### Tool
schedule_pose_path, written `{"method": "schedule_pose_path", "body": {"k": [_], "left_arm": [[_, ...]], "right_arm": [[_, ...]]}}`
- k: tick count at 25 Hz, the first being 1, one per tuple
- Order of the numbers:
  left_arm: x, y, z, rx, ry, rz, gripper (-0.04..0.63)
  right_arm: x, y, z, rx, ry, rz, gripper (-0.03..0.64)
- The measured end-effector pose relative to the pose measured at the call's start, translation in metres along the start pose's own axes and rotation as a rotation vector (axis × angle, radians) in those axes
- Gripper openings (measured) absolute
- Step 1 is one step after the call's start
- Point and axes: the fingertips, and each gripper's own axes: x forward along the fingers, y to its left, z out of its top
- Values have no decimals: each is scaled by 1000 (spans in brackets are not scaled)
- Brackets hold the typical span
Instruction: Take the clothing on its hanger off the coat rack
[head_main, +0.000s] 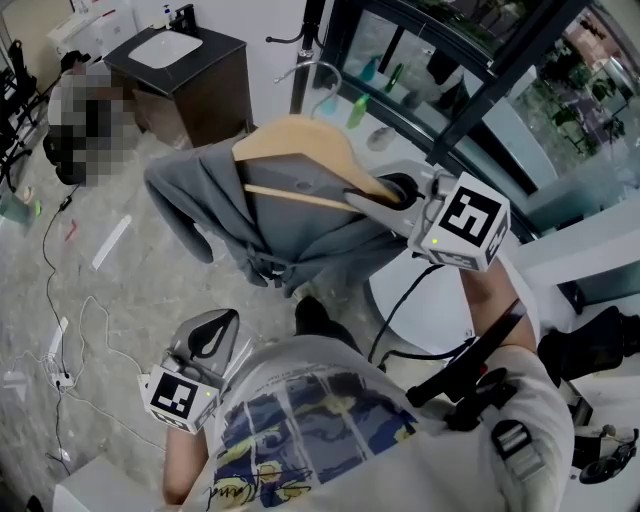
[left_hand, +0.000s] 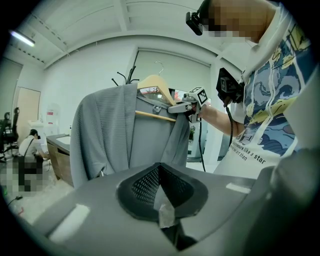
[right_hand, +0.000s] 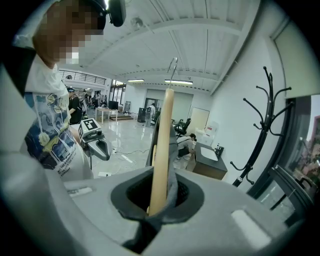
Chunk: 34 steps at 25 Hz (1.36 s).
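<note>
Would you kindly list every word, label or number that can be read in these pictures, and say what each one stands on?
"like a star": printed on the person's white T-shirt, in the left gripper view.
The line under it on the T-shirt: too small to read.
Script writing at the T-shirt's hem, head view: blurred, unreadable.
The label on the wooden hanger: too small to read.
</note>
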Motion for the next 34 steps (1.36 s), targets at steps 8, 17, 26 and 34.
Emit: {"method": "schedule_pose_path", "body": {"k": [8, 17, 26, 34], "left_arm": [[-2, 0, -3, -6, 4, -5, 2], [6, -1, -1, -7, 9, -17, 2], [7, 1, -5, -6, 12, -23, 2], [6, 0, -4, -12, 16, -20, 2]], "right_arm": [[5, 6, 2, -3, 2, 10, 11], [4, 7, -3, -5, 11, 22, 11], [5, 10, -3, -7, 36, 34, 11], [5, 11, -4, -8, 37, 27, 11]]}}
